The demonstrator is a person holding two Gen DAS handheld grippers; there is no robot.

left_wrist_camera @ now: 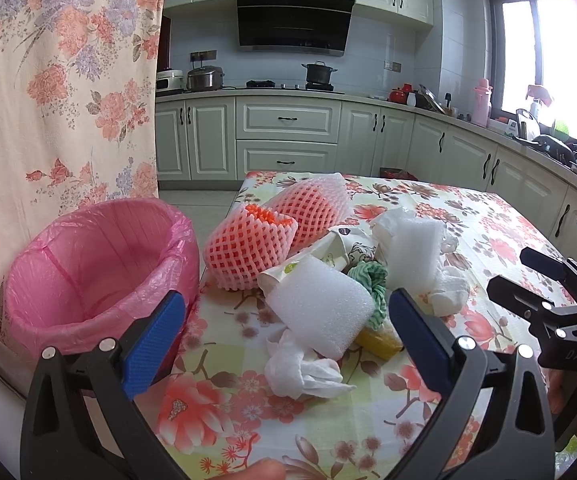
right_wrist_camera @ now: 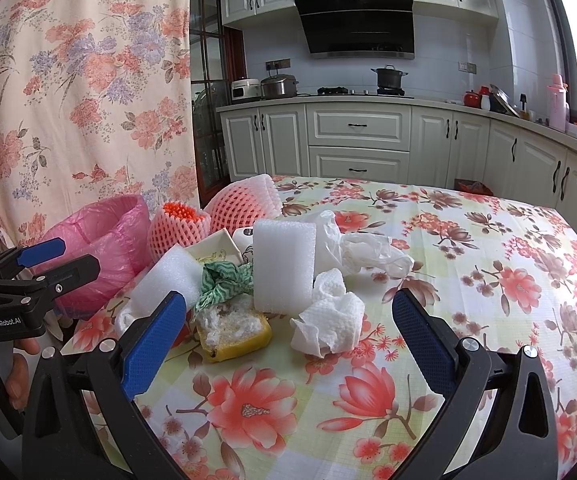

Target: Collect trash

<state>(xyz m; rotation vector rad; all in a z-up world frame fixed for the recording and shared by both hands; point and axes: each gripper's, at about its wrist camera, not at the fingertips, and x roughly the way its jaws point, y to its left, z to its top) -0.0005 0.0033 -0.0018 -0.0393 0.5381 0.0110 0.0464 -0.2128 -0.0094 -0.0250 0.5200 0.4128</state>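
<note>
The trash lies in one loose pile on the table [right_wrist_camera: 468,280], which is covered by a floral cloth in yellow, red and brown. All positions below are given relative to the bin [left_wrist_camera: 100,276], a round container lined with a translucent pink bag, standing off the table's left edge and touching or nearly touching it.

Just beside the bin lie two pink foam fruit nets [left_wrist_camera: 248,252] with an open diamond mesh; the nearer one shows an orange inner layer at its mouth. Beyond them from the bin lies a crushed paper cup [left_wrist_camera: 328,252], white with a printed figure. Against it rests a white foam block [left_wrist_camera: 320,308], curved and fine-pored; a second white foam block [right_wrist_camera: 284,268] stands upright farther from the bin. Between the two blocks sits a green-and-white striped cloth [right_wrist_camera: 224,284], bunched. Beneath it lies a yellow sponge [right_wrist_camera: 236,332] with a soiled white upper face. Crumpled white paper towels [right_wrist_camera: 332,320] lie on the side of the pile away from the bin, and one more [left_wrist_camera: 304,368] at the pile's near edge. A clear crumpled plastic bag [right_wrist_camera: 360,252] lies farthest from the bin.

Left gripper [left_wrist_camera: 284,340]: blue-padded jaws spread wide, holding nothing, aimed at the pile. Right gripper [right_wrist_camera: 288,328]: jaws spread wide, holding nothing, aimed at the pile.
</note>
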